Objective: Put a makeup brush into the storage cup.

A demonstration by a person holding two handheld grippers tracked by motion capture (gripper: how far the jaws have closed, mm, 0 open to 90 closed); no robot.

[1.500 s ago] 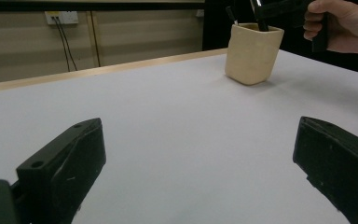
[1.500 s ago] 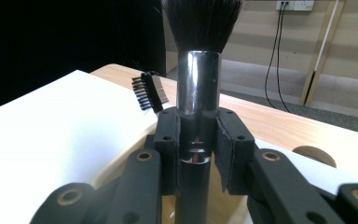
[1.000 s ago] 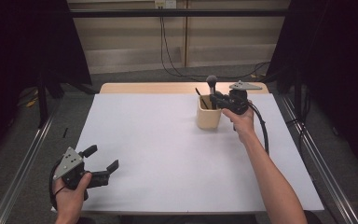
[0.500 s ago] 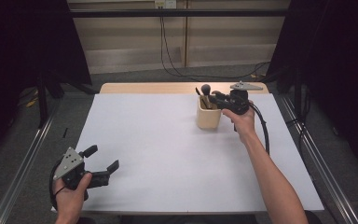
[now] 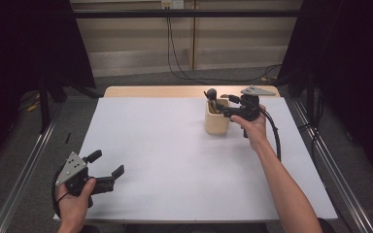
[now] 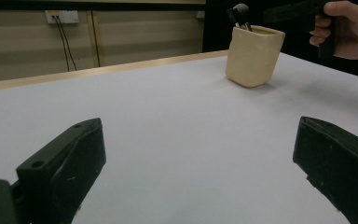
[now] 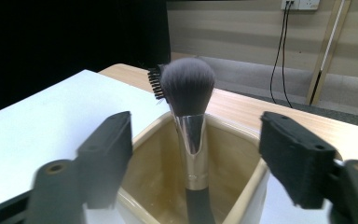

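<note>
Nearest us, our left gripper [image 5: 106,167] hangs at the table's [image 5: 175,165] front-left corner, jaws spread wide on nothing. Farther back, right of centre, the cream cup [image 5: 216,119] stands upright. Our right gripper [image 5: 222,108] hovers at its rim, jaws spread either side of the makeup brush [image 7: 189,109] standing bristles-up inside, a small comb brush [image 7: 155,82] behind it. We can read no writing anywhere.

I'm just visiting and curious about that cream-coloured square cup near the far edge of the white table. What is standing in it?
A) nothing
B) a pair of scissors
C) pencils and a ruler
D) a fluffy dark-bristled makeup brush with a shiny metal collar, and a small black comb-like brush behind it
D: the right gripper view shows the fluffy dark-bristled makeup brush upright inside the cream-coloured square cup, with a small black comb-like brush behind it.
</note>
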